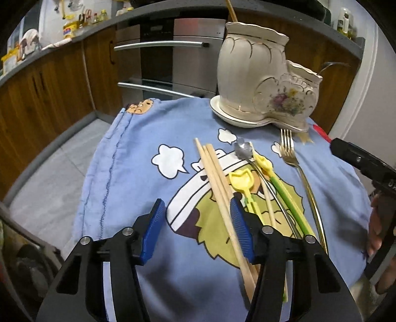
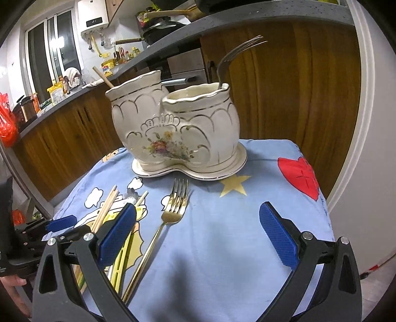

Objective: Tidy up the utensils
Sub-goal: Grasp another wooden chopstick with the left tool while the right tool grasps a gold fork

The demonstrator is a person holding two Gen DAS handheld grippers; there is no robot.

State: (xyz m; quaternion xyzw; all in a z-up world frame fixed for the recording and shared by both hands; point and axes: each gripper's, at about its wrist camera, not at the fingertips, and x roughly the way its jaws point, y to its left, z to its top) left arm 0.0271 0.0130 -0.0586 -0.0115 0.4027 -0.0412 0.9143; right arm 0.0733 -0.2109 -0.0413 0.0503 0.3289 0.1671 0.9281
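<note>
On the blue cartoon cloth [image 1: 138, 158] by our ceramic holder [image 2: 173, 128], our left gripper [image 1: 196, 218] gapes over chopsticks [image 1: 217, 180]; our right gripper [image 2: 198, 232] spreads wide, empty, beside the gold fork [image 2: 170, 213].

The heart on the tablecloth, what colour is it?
Red heart patch on the blue tablecloth; clearest in the right wrist view.

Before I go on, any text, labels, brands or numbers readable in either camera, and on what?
None can be read for certain.
Water heater on the wall: small lit display, too small to read.
Yellow packets on the counter: print blurred.
Yellow bag on the counter: label blurred.
Right gripper body: white marking, cut off and blurred.
Tablecloth: cartoon pictures only, speech bubbles blank.
</note>
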